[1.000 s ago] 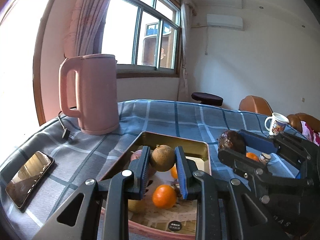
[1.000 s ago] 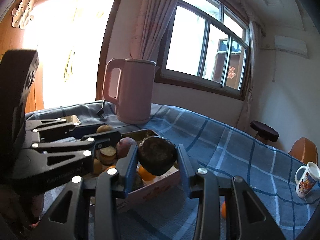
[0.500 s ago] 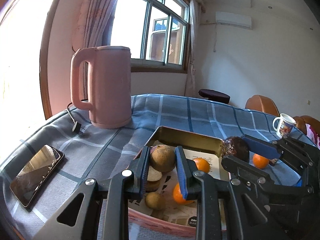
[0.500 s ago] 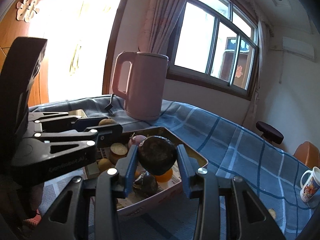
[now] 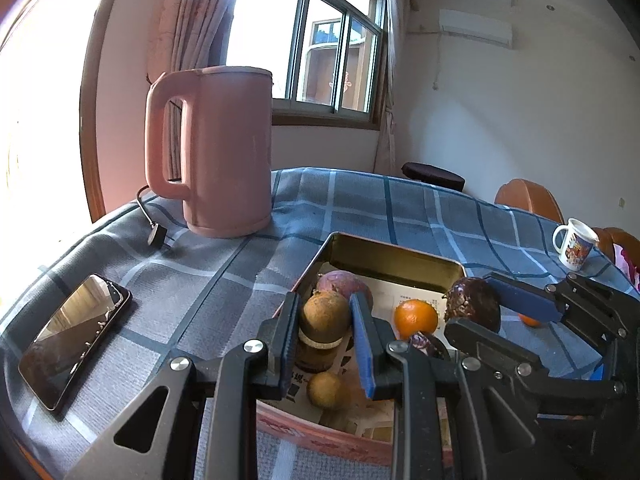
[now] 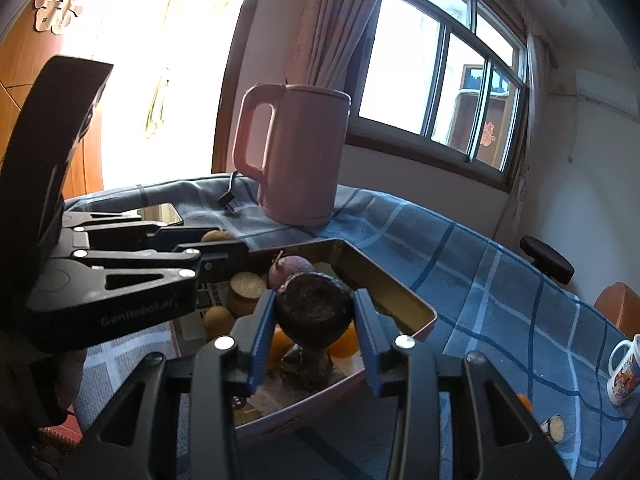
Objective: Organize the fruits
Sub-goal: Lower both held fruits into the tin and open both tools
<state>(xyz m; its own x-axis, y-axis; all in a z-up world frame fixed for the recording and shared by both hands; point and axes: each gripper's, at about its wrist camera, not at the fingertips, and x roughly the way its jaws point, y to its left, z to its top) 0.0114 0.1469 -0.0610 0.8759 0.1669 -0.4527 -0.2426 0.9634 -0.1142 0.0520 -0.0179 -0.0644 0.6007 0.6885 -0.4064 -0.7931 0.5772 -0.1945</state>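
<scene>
Your left hand-held gripper (image 5: 325, 320) pinches a brown round fruit (image 5: 324, 317) above the tray (image 5: 394, 255); your right hand-held gripper (image 6: 314, 322) (just beside it) pinches a dark passion fruit (image 6: 314, 311).

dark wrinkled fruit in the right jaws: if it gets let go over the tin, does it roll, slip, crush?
The dark fruit is roundish, so once released it will probably roll until it meets the other fruit in the tin. Its skin looks wrinkled and matte, so likely not slippery in the right gripper. It keeps its shape between the jaws, which suggests a fairly firm shell, though it may be light.
</scene>
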